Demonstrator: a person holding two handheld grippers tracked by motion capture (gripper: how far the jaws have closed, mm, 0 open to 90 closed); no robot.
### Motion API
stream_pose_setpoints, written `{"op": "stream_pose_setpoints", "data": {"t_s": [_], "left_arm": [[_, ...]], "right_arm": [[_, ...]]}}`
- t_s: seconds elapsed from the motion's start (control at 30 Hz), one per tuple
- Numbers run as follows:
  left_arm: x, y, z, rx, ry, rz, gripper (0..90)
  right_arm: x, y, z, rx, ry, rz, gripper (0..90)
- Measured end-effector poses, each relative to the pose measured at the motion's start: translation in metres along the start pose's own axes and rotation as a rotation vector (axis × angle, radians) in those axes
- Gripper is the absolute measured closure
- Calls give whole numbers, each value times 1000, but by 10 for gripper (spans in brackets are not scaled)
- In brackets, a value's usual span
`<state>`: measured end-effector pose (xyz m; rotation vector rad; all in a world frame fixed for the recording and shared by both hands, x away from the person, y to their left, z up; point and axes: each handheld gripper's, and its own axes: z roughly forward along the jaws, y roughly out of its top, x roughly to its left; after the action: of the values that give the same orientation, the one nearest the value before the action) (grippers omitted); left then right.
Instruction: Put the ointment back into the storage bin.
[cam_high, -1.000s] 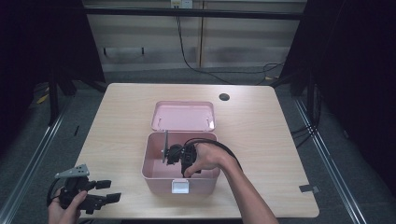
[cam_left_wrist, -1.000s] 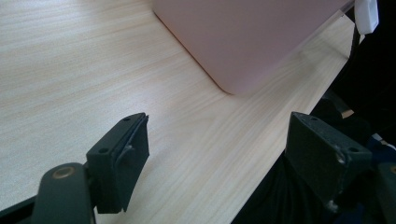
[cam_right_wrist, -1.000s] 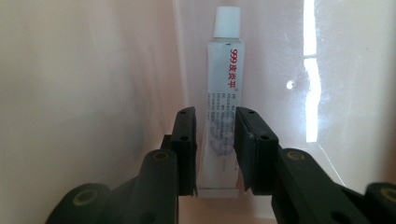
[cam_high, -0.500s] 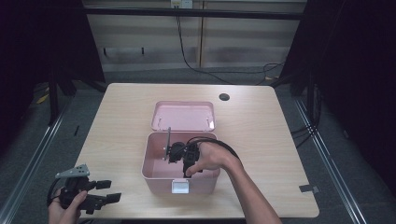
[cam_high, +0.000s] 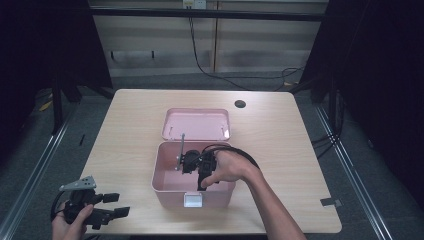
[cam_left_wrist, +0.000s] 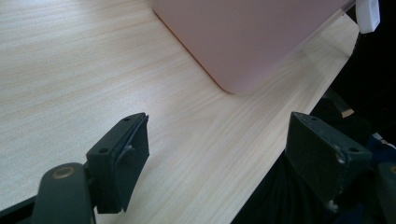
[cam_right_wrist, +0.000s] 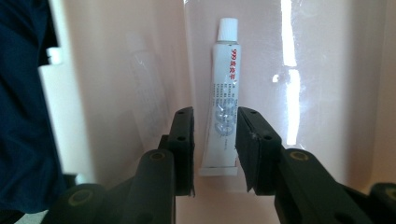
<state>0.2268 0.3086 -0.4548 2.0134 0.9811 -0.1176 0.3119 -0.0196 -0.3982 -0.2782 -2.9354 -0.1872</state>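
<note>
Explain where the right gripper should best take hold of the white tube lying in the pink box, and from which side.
Grip the white tube across its flat lower body, above the crimped end, coming straight down from above. It lies flat on the pink box floor, and the right gripper already straddles its narrow width with a jaw on each side.
</note>
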Motion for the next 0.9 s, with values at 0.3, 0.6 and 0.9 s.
{"op": "stream_pose_setpoints", "data": {"t_s": [0.3,0.6,0.9], "left_arm": [[0,0,0,1,1,0,215],[0,0,0,3,3,2,215],[0,0,0,1,3,0,215]], "right_arm": [[3,-5,-8,-14,-11,-4,680],[8,-13,-15,-14,-24,-6,682],[11,-23,-33,-33,-49,6,682]]}}
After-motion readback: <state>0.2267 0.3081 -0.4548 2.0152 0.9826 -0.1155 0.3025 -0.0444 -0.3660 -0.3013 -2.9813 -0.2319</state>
